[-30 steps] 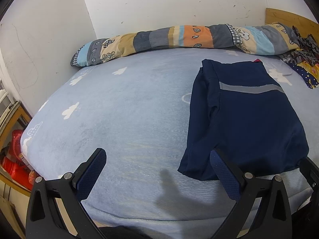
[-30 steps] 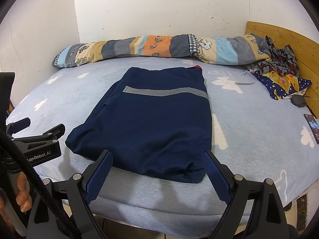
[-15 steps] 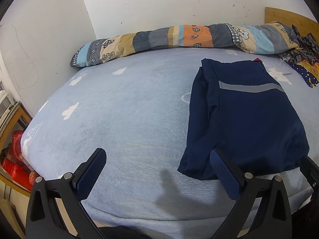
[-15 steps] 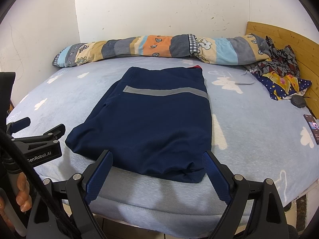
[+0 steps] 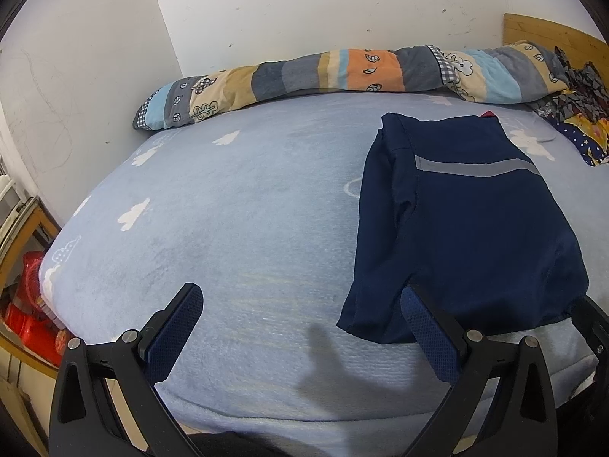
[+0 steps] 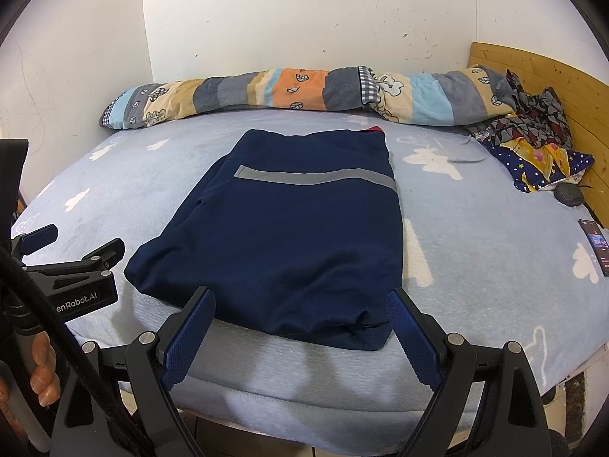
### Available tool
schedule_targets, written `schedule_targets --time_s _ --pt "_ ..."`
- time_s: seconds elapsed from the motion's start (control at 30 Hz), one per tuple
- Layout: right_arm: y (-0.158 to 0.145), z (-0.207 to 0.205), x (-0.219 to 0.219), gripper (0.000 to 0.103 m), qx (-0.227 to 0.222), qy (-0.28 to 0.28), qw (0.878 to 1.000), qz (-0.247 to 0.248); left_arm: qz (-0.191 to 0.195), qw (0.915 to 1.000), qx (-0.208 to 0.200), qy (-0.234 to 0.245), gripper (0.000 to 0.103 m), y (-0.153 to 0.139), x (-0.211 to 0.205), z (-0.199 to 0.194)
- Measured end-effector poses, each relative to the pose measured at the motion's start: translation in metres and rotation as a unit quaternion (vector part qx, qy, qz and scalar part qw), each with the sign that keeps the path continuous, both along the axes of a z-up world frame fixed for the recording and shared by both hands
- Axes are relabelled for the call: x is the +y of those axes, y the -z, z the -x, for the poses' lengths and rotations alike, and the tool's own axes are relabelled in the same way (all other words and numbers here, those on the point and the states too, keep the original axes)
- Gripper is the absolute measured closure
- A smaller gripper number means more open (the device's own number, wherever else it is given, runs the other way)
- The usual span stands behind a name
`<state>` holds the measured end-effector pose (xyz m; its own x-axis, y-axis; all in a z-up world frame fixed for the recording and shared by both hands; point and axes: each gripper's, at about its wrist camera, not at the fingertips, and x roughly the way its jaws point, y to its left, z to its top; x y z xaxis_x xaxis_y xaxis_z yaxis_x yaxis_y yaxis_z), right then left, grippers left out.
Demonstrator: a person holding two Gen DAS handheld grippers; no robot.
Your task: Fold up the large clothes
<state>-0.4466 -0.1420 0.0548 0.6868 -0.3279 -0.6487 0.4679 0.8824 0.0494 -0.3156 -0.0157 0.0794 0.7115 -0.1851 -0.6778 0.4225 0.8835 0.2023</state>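
Navy garment (image 6: 289, 236), folded, grey stripe: laid flat on pale blue cloud-print bedcover (image 5: 228, 209). Patchwork bolster (image 6: 304, 91) set along white wall (image 6: 304, 11); wooden headboard (image 6: 552, 72) at right. Left gripper (image 5: 304, 327) and right gripper (image 6: 300, 331): jaws spread, nothing held.

Both views are evenly and fairly brightly lit by soft, diffuse indoor light. The pale blue fleece bed cover (image 5: 236, 228) carries a soft grey shadow near its front edge in the left wrist view, and faint shadows lie below the folded navy garment (image 6: 289, 236) in the right. Fisheye distortion bows the bed, and dark vignetting fills the corners. Focus is sharp throughout, without glare.
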Motion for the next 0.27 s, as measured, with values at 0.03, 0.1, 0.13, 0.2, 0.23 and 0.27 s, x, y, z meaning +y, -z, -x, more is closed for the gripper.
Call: schedule_targets --time_s 0.03,0.1,0.13,0.2,0.23,0.27 --pt "0.0 0.0001 -0.0002 0.009 0.0 0.0 1.0 0.0 -0.001 1.0 -0.002 -0.002 0.0 0.0001 0.0005 -0.0004" --pt "0.0 -0.0001 0.0007 0.009 0.0 0.0 1.0 -0.001 0.001 1.0 0.002 0.003 0.0 0.0005 0.0015 -0.0012" --pt "-0.0002 0.0005 0.0001 0.009 0.0 0.0 1.0 0.0 0.006 0.9999 0.006 0.009 0.0 0.0002 0.0028 -0.0012" --pt "-0.0006 0.0008 -0.0015 0.009 -0.001 0.0 1.0 0.0 0.01 0.9998 -0.002 0.015 0.0 -0.0018 0.0051 0.0005" --pt "-0.0009 0.0013 -0.0023 0.009 -0.002 0.001 1.0 0.0 0.009 0.9998 -0.01 0.016 0.0 -0.003 0.0053 0.0026" --pt "-0.0013 0.0017 -0.0031 0.009 -0.003 0.002 1.0 0.0 0.009 0.9997 -0.013 0.018 0.0 -0.0036 0.0056 0.0034"
